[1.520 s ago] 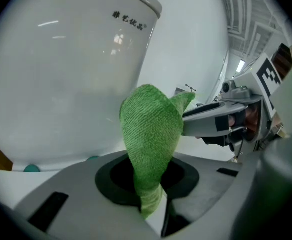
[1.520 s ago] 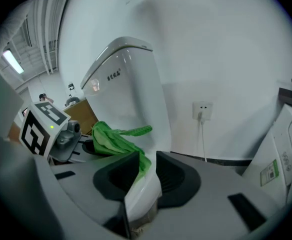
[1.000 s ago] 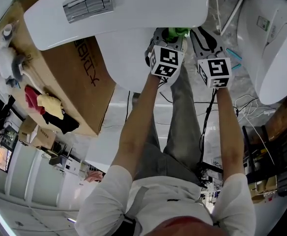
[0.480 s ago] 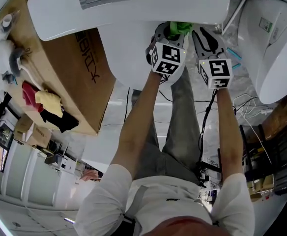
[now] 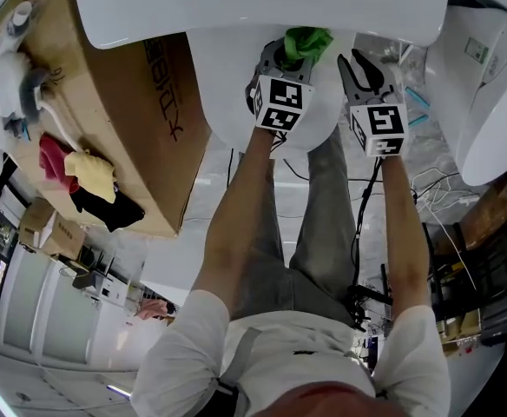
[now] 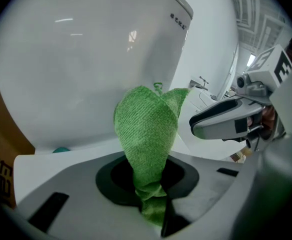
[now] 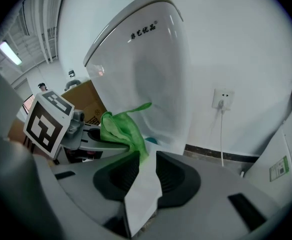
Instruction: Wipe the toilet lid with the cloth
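**Cloth held at the lid's far right edge**

Pale tiled floor (image 5: 210, 189) runs under the scene, with thin cables trailing across it by the person's legs. At the far side stands a white toilet: its tank (image 5: 149, 16) spans the top of the head view, and the oval lid (image 5: 227, 94) lies just nearer than it. A brown box (image 5: 132, 120) stands tight against the toilet's left side, and red, yellow and black clothes (image 5: 80, 181) are heaped on its left part. A second toilet (image 5: 488, 85) stands well off to the right.

The left gripper (image 5: 293, 55) hangs over the right part of the lid. Its jaws are clamped on the green cloth (image 5: 307, 42), which bunches out ahead of them toward the tank. In the left gripper view the cloth (image 6: 148, 134) rises from the closed left gripper (image 6: 150, 184) as a folded wad in front of the glossy lid (image 6: 86, 59). Whether it touches the lid cannot be told.

The right gripper (image 5: 362, 66) is just right of the left one, beyond the lid's right edge. In its own view the right gripper (image 7: 143, 159) shows its jaws a narrow gap apart, with nothing between them. The cloth (image 7: 121, 126) and the lid (image 7: 151, 74) lie farther off to its left. On the wall to the right is a socket (image 7: 223, 98) with a cord hanging down.
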The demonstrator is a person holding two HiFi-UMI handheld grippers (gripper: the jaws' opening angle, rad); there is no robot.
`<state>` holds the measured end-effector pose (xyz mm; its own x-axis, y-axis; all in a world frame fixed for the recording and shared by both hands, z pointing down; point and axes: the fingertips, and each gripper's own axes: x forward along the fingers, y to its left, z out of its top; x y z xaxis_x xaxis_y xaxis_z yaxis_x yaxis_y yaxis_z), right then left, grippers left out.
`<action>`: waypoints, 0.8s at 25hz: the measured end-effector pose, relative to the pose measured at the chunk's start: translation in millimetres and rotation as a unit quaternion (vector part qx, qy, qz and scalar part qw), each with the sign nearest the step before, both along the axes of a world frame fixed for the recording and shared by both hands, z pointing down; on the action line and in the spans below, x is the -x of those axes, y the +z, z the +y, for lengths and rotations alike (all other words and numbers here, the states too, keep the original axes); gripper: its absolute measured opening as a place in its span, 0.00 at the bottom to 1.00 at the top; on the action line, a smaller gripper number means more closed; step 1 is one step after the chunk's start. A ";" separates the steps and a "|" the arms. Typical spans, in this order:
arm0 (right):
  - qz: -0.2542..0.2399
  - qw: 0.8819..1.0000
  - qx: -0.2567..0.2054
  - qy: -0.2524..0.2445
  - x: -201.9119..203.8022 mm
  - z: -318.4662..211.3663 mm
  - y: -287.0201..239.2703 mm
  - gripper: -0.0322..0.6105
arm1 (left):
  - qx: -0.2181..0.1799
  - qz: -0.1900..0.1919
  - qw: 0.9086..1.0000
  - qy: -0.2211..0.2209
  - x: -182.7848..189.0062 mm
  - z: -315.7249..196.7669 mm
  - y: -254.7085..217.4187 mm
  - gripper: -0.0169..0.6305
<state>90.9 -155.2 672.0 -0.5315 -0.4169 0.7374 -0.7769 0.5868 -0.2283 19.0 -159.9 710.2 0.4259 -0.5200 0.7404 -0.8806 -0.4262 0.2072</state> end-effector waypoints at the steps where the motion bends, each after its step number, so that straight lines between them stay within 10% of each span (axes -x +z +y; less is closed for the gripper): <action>1: 0.000 1.000 0.000 -0.002 4.7 1.0 -0.4 0.23 | 0.000 0.000 1.000 -0.003 6.4 1.1 0.0 0.17; 20: 0.011 1.000 -0.009 -0.008 82.6 22.4 -6.8 0.23 | -0.016 -0.015 0.999 -0.046 129.7 9.8 -2.8 0.17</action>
